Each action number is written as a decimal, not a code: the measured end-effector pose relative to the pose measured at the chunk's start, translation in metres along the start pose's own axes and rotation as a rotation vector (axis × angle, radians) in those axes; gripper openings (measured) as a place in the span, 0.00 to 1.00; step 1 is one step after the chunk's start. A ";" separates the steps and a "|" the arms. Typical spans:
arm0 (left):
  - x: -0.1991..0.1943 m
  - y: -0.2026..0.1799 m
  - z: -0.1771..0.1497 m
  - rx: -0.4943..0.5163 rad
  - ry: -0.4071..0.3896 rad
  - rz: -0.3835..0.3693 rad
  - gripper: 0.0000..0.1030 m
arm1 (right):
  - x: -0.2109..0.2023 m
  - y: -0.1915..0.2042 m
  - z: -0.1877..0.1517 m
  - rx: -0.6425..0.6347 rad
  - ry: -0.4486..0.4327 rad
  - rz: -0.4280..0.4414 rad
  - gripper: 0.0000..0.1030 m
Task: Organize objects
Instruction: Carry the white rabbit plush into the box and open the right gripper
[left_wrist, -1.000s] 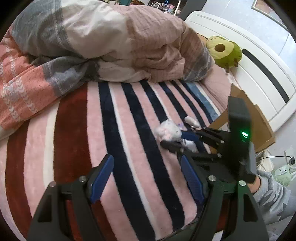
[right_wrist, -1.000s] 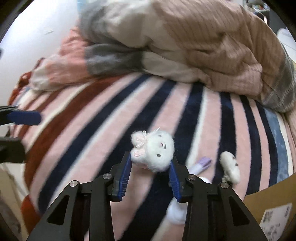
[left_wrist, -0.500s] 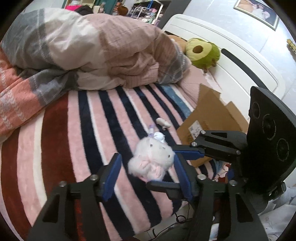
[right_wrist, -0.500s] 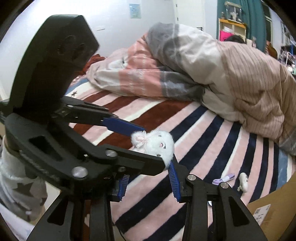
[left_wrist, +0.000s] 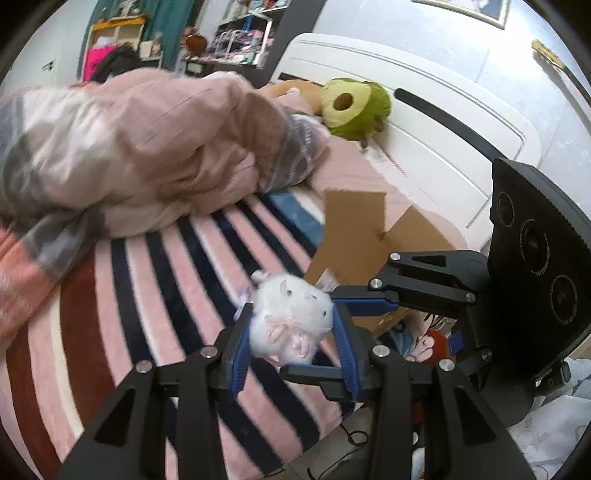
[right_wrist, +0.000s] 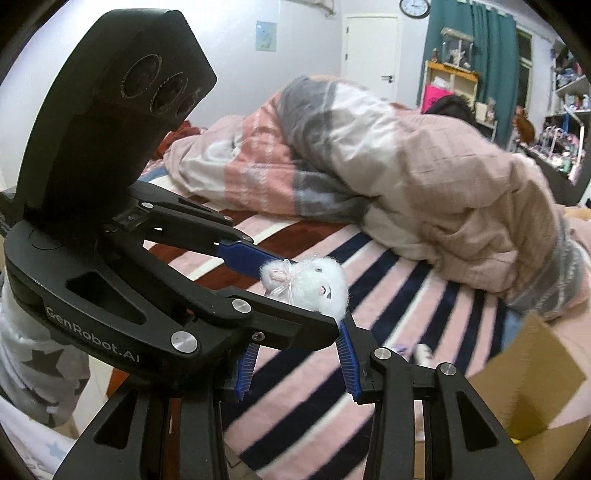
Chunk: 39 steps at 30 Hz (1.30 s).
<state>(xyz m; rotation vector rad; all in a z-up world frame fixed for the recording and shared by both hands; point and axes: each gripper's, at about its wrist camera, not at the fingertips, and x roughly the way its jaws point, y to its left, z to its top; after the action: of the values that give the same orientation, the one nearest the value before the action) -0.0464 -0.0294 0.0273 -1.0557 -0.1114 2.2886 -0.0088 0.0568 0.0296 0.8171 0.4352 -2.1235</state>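
The left wrist view showed the left gripper with its blue pads pinching a small white plush toy from both sides; its jaws had just been closing, with the toy between them. The right gripper reached in from the right of that view, crossing the same toy, one blue finger above it and one below. The right wrist view showed the reverse: the right gripper from behind and the left gripper entering from the left, the plush toy caught at the crossing, clear of the bed. The right gripper's pads appeared pressed on the toy, though the left gripper's finger hid the contact on one side.

Only the left view showed the avocado plush against the white headboard and the flap of a cardboard box at the bed's edge. Only the right view showed a door, a wall clock and a star-patterned sleeve at the left edge.

Two small items on the blanket beyond the right gripper were too small to identify. The cardboard box was cut off by the frame.

The bed carried a striped blanket in pink, navy, white and dark red, with a crumpled duvet heaped across it. Teal curtains and cluttered shelves stood behind.
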 end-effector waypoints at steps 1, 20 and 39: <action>0.003 -0.008 0.006 0.014 -0.003 -0.001 0.37 | -0.006 -0.006 0.000 0.005 -0.006 -0.009 0.34; 0.113 -0.128 0.076 0.146 0.137 -0.071 0.37 | -0.083 -0.136 -0.070 0.221 0.004 -0.100 0.34; 0.156 -0.136 0.083 0.160 0.231 -0.005 0.54 | -0.072 -0.170 -0.098 0.302 0.102 -0.085 0.64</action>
<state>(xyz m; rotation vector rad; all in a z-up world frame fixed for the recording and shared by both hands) -0.1165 0.1827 0.0230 -1.2225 0.1589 2.1140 -0.0691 0.2563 0.0116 1.0983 0.2059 -2.2661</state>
